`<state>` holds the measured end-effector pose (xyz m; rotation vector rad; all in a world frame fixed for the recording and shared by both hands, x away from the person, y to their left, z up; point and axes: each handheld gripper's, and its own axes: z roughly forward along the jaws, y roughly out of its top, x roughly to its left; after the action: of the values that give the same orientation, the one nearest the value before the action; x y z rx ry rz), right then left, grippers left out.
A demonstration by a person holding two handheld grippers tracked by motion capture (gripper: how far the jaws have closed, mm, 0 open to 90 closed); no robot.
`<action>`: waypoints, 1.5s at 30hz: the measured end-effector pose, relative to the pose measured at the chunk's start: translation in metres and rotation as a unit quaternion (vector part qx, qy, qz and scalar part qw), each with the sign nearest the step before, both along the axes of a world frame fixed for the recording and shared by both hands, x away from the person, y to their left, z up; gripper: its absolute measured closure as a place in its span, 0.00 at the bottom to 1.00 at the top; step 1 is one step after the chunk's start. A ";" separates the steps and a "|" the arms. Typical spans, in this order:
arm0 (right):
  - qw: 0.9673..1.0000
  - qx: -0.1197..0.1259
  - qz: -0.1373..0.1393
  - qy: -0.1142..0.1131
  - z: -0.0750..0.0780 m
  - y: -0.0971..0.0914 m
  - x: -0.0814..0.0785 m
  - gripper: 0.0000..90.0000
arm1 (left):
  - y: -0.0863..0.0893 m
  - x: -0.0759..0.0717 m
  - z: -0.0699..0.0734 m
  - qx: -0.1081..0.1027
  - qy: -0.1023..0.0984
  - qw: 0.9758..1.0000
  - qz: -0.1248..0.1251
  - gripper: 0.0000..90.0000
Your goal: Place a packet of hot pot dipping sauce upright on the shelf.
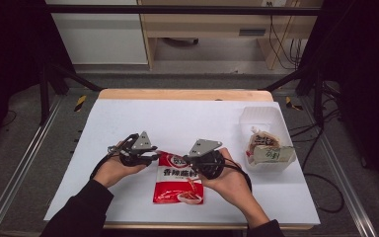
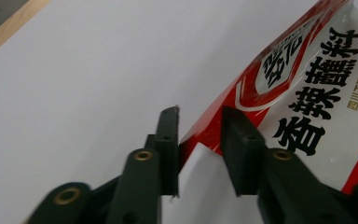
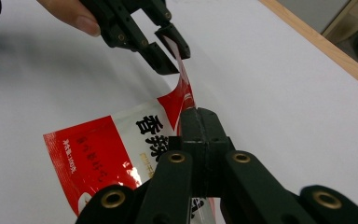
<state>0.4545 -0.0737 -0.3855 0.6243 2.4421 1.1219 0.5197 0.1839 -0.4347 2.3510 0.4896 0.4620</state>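
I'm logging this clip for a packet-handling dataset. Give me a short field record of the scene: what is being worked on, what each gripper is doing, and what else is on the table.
worked item: red and white sauce packet, lying on the white table, its top edge lifted
right gripper: jaws shut on the packet's top edge
left gripper: jaws astride the same edge, a gap showing between them, not yet pinching
other items: clear plastic tub at the table's right, holding more packets
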 end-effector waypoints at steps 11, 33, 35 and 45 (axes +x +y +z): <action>1.000 -0.001 -0.018 0.009 0.002 -0.018 0.001 1.00 | -0.006 -0.008 0.010 -0.016 0.007 1.000 -0.004 1.00; 0.998 -0.057 -0.018 0.003 0.025 -0.015 0.021 0.47 | -0.002 -0.021 0.067 -0.006 -0.053 0.999 -0.011 1.00; 0.998 -0.057 -0.017 0.005 0.028 -0.012 0.022 0.44 | -0.004 -0.022 0.071 -0.004 -0.056 0.998 -0.013 1.00; 0.997 -0.071 0.003 0.032 0.039 -0.005 0.027 0.47 | -0.001 -0.024 0.089 -0.010 -0.071 0.997 -0.013 1.00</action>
<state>0.4815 -0.0782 -0.3461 0.6189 2.5529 0.9323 0.4955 0.1827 -0.3457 2.2822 0.3954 0.6048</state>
